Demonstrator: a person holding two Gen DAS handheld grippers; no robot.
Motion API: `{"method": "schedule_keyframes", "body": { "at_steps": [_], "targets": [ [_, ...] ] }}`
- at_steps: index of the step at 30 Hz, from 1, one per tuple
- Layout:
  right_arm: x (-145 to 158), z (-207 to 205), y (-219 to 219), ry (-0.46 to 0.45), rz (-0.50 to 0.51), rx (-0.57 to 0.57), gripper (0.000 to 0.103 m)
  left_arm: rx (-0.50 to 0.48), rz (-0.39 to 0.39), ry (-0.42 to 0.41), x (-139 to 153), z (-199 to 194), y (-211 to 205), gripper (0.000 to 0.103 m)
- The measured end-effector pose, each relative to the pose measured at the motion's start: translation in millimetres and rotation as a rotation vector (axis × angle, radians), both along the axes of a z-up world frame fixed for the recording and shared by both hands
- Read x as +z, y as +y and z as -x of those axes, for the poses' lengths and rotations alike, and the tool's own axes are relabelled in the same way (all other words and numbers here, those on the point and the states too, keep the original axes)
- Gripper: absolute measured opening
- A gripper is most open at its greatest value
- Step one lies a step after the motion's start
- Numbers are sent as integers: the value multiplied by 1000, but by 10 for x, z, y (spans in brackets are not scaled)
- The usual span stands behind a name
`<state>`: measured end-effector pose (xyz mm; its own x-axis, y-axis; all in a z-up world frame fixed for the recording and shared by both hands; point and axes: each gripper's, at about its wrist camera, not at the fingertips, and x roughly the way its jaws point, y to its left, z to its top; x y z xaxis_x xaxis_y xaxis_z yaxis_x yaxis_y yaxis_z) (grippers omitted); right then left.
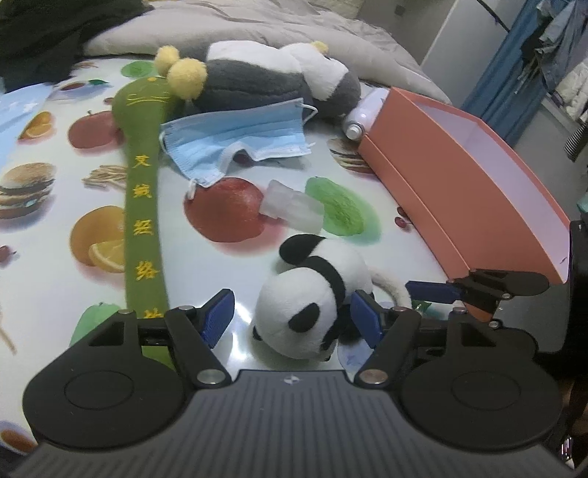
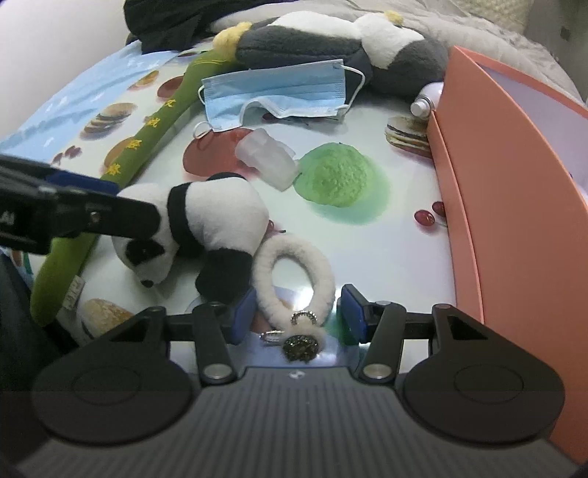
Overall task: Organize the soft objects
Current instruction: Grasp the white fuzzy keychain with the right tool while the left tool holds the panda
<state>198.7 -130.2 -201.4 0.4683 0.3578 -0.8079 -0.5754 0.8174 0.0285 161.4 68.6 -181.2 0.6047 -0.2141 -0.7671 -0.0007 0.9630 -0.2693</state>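
A small panda plush (image 1: 312, 305) (image 2: 198, 228) lies on the fruit-print tablecloth (image 1: 44, 264). My left gripper (image 1: 294, 320) is open with the panda between its fingers. My right gripper (image 2: 299, 314) is open around a fluffy white loop (image 2: 294, 272) with metal charms (image 2: 299, 343). An open orange box (image 1: 459, 184) (image 2: 514, 220) stands at the right. A blue face mask (image 1: 239, 143) (image 2: 279, 95), a long green plush stick (image 1: 143, 206) (image 2: 147, 147) and a big grey-white plush (image 1: 272, 77) (image 2: 330, 44) lie farther back.
A clear plastic piece (image 1: 294, 206) (image 2: 268, 154) lies mid-table. A white bottle (image 1: 364, 114) (image 2: 426, 99) rests against the box's far end. A grey duvet (image 1: 257, 25) lies behind. Clothes (image 1: 551, 55) hang at the far right.
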Motion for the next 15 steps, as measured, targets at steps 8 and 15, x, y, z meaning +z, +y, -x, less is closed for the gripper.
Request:
{"method": "schedule_keyframes", "body": {
  "at_steps": [8,15],
  "targets": [
    [54,-25,-70,-5,1,-25,19,-26,-11,15,-70,-131,2,73],
    [75,-19,-182,6,-20,-90,18,-22,13,29,-142,-148,19,58]
  ]
}}
